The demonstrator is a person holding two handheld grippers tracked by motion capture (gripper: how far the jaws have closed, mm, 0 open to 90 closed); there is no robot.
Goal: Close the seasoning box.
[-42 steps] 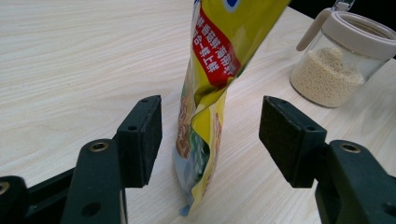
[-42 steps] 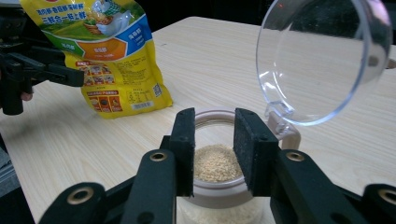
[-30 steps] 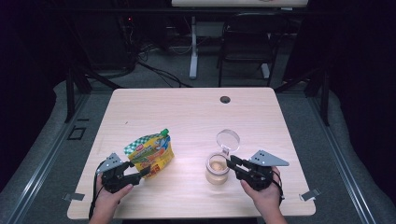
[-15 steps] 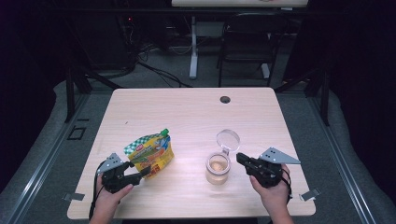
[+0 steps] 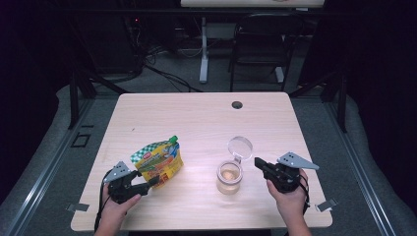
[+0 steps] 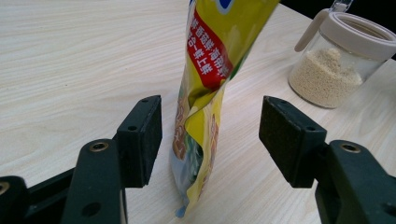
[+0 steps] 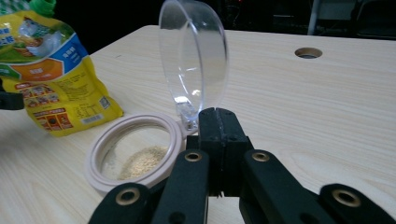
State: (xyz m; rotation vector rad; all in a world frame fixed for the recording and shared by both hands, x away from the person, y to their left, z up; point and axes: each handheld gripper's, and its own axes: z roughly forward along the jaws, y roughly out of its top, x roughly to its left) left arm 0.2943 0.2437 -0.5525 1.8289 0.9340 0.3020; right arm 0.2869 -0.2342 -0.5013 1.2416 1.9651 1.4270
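A yellow stand-up pouch (image 5: pixel 158 160) with a green cap stands at the table's front left. Its lower edge (image 6: pixel 201 140) lies between the jaws of my left gripper (image 5: pixel 146 184), which are open, and neither pad touches it. A clear jar (image 5: pixel 229 176) with a beige rim holds a little pale grain (image 7: pixel 142 162), and its clear lid (image 7: pixel 196 60) is flipped up. My right gripper (image 5: pixel 259 163) sits just right of the jar. Its jaws have just been closing and are now shut with nothing between them, the fingertips (image 7: pixel 219 122) beside the lid's hinge.
The wooden table (image 5: pixel 196 118) has a round cable hole (image 5: pixel 237 104) near its far edge. A chair (image 5: pixel 260 44) and a table leg stand on the floor beyond. The person's hands come in from the front edge.
My right gripper has drawn back to the right from the jar and its jaws have come together. The left gripper and the pouch have stayed put.
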